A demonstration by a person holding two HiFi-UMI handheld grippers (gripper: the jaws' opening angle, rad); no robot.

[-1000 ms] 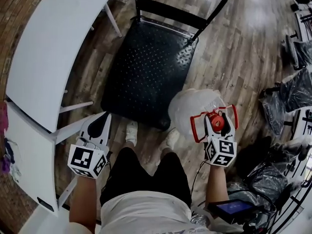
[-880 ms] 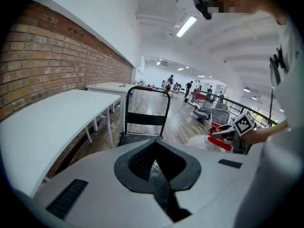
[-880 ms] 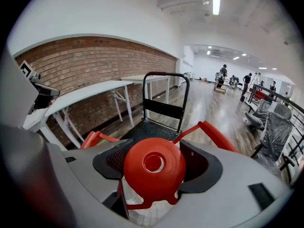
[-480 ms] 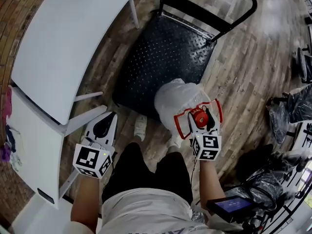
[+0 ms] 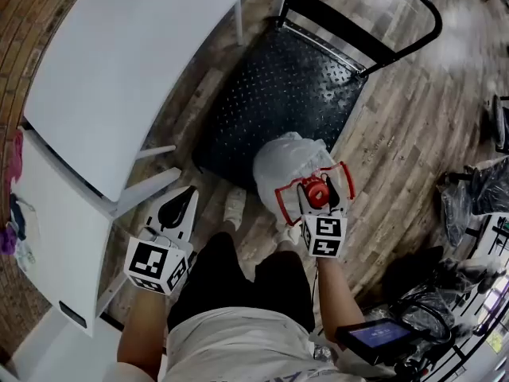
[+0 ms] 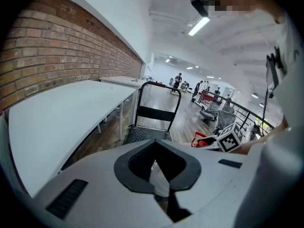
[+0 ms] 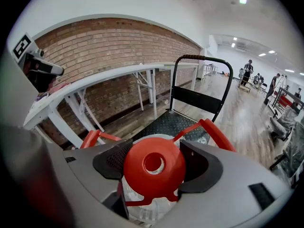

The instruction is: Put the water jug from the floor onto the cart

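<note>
In the head view, the water jug (image 5: 288, 164) has come closer to the cart (image 5: 278, 86) than it was a second ago. Then it hung beside the cart's near corner. Now it is over the near edge of the black deck. The right gripper (image 5: 318, 196) has it by the top, so the lift looks nearly done and what is left is to set it down on the deck. I cannot tell from here if the jug's bottom touches the cart yet. The left gripper (image 5: 191, 196) waits near the cart's near edge, on the side by the white table (image 5: 119, 62), and has also drifted a bit closer. In the left gripper view, its two dark fingers (image 6: 124, 167) are pressed together at the tips, with nothing between them. The cart (image 6: 145, 136) is just ahead, with its tall handle at the far end. In the right gripper view, the fingers (image 7: 202, 167) stand wide apart and squeeze the jug's red cap (image 7: 154, 167) from both sides. The clear jug hangs below the cap, with the cart's deck (image 7: 171, 121) just past it.
</note>
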